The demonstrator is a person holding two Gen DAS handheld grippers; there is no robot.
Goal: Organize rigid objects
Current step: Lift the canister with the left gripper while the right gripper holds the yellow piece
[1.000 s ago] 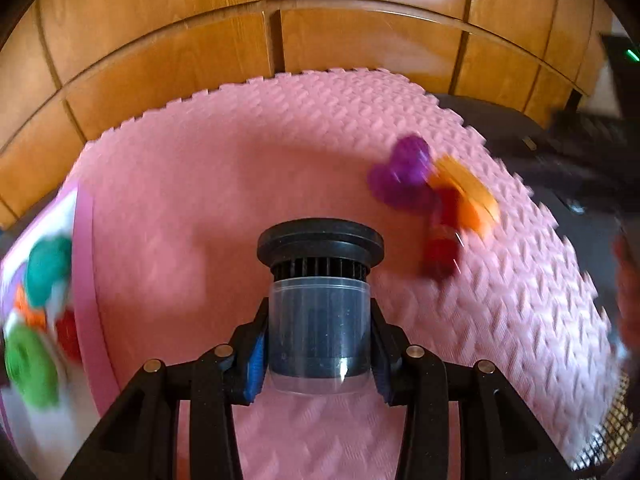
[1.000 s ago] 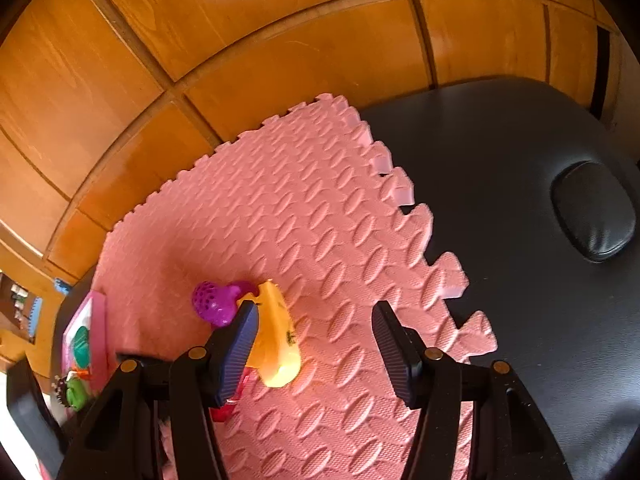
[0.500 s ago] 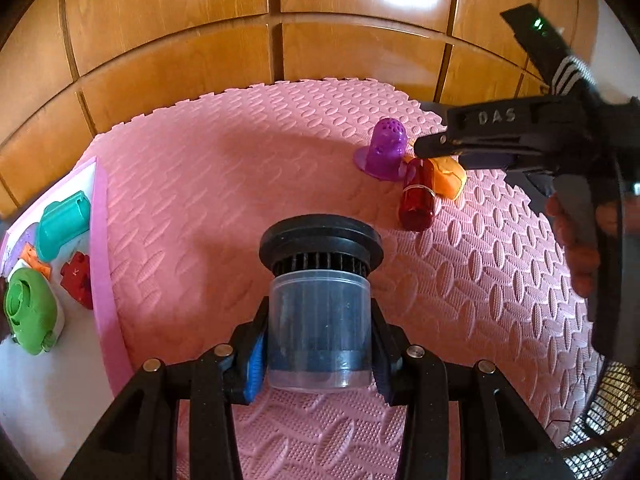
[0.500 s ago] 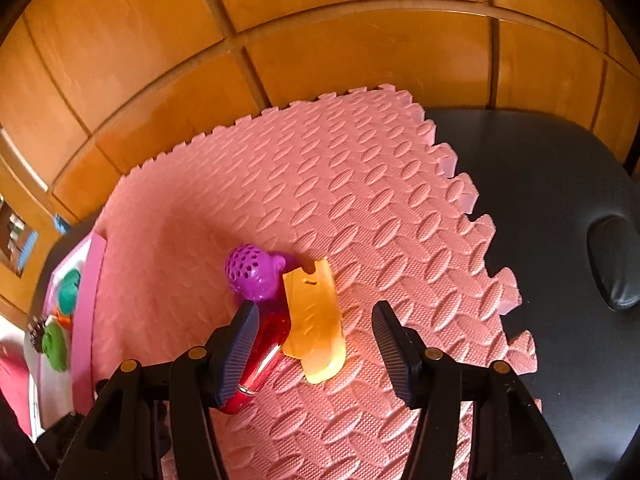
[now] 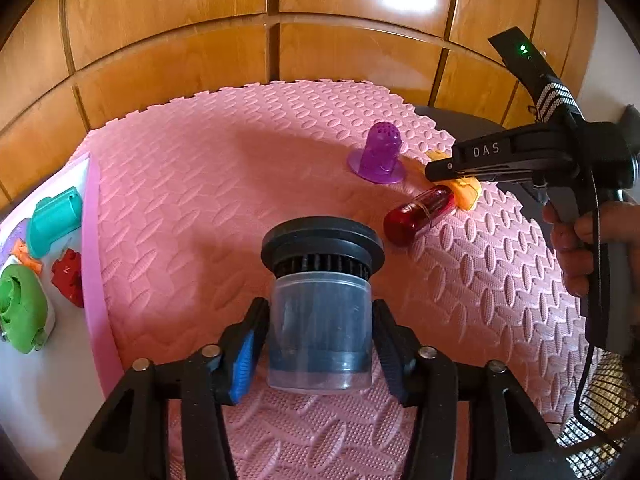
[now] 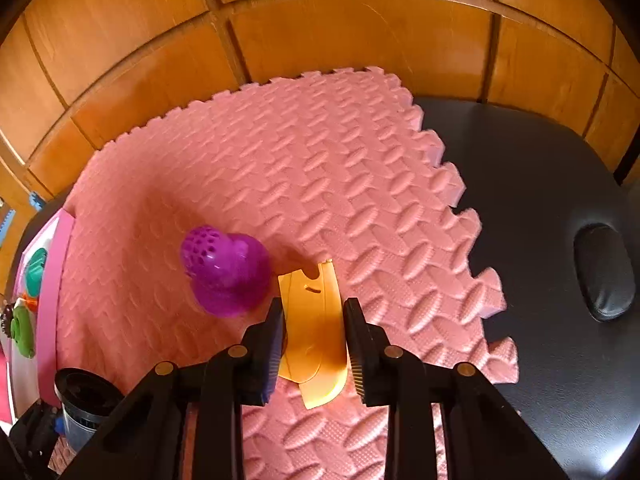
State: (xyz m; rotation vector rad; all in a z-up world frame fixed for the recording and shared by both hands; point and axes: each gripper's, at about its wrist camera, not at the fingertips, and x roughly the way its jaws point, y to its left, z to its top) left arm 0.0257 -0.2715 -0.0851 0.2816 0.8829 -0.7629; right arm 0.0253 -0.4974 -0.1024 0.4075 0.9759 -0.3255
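My left gripper point(image 5: 318, 344) is shut on a clear cylinder with a black ribbed cap point(image 5: 320, 300), held above the pink foam mat point(image 5: 200, 200). My right gripper point(image 6: 314, 332) has its fingers on both sides of a flat orange piece point(image 6: 314, 320) on the mat, jaws narrowed close to its edges. A purple perforated dome point(image 6: 226, 270) stands just left of it. In the left wrist view the dome point(image 5: 378, 152), a red capsule point(image 5: 418, 216) and the orange piece point(image 5: 466, 192) lie under the right gripper point(image 5: 436, 168).
A white tray with a pink rim point(image 5: 94, 248) at the left holds a teal piece point(image 5: 54, 220), a green piece point(image 5: 20, 308) and a small red piece point(image 5: 68, 276). Black padded surface point(image 6: 540, 240) lies right of the mat. Wooden panels point(image 5: 280, 60) stand behind.
My right gripper came down over the orange piece and its fingers narrowed around it. The left gripper kept hold of the cylinder and barely shifted.
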